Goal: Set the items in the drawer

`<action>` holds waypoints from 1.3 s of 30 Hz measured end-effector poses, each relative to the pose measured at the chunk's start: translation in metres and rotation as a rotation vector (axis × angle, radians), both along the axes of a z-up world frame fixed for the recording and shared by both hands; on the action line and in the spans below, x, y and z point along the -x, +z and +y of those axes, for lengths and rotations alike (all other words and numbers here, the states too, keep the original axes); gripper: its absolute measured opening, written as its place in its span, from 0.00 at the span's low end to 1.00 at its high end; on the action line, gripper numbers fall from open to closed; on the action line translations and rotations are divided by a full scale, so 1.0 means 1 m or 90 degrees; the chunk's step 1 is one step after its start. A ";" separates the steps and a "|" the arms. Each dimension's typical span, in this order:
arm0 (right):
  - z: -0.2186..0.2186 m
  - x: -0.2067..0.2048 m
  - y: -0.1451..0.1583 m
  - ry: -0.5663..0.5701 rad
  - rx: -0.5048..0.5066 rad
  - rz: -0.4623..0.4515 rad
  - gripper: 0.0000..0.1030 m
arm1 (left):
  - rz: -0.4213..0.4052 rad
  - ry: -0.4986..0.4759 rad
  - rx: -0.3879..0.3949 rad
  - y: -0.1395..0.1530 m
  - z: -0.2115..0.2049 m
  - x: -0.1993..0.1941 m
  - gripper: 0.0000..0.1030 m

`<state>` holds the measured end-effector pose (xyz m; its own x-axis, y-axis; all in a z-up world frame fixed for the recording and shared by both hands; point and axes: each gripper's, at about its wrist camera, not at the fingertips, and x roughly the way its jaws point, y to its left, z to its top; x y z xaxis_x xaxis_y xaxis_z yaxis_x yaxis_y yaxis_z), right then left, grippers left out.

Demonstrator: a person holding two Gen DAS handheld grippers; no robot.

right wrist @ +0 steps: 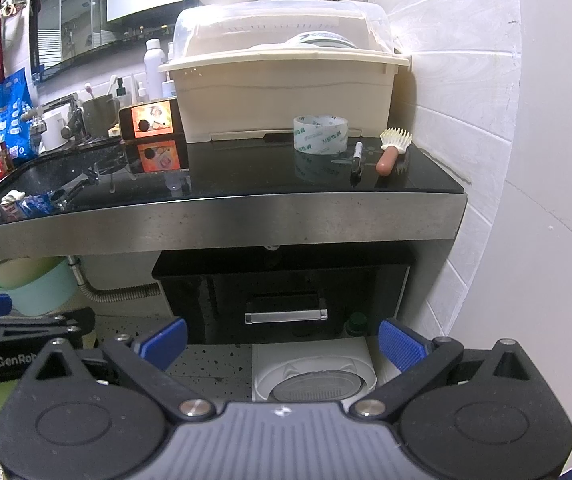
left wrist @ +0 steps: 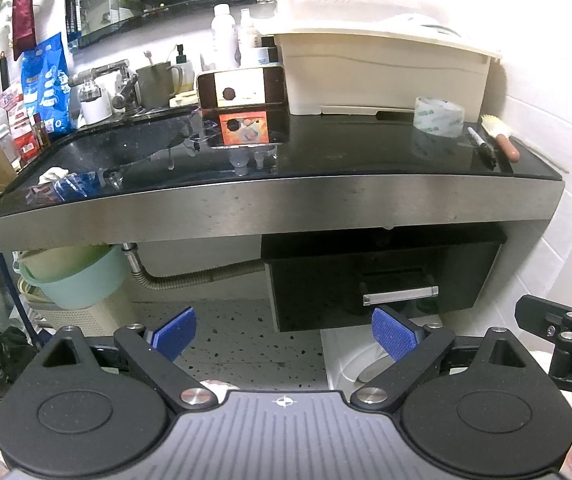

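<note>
**Drawer shut, three items on the worktop, both grippers free**

The drawer [right wrist: 286,300] sat under the worktop [right wrist: 213,212], its black front flush with the cabinet and its silver handle [right wrist: 286,316] lying level across the middle. It looked closed. What was inside it could not be seen. On the right end of the worktop lay a roll of clear tape [right wrist: 320,134], standing on its edge side, then a black marker [right wrist: 357,158] just beside it, and then a small brush [right wrist: 394,146] with a reddish grip, near the wall. These three were apart from each other, not stacked.

The left gripper [left wrist: 283,334] and the right gripper [right wrist: 283,340] were both held low in front of the cabinet, each with its jaws wide apart and nothing between the blue pads.

This scene fitted two stages: items waiting while the drawer was yet to be opened, or other items already inside and the drawer closed again. In either case some care applied. The handle was thin and shiny, so one pad should go behind the bar and one in front, and the pull should be straight outward. The marker could roll, and the tape was best taken across its wall.
</note>
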<state>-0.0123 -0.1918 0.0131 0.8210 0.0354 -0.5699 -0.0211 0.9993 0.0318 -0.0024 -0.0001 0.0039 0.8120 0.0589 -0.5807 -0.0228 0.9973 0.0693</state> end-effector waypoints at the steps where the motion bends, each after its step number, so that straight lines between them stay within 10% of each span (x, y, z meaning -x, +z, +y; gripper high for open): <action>1: 0.000 0.000 0.000 0.000 0.000 0.000 1.00 | 0.000 0.001 0.000 0.000 0.000 0.000 0.93; 39: -0.002 -0.006 -0.011 -0.022 0.008 -0.001 1.00 | 0.010 -0.001 0.000 -0.014 0.003 -0.009 0.93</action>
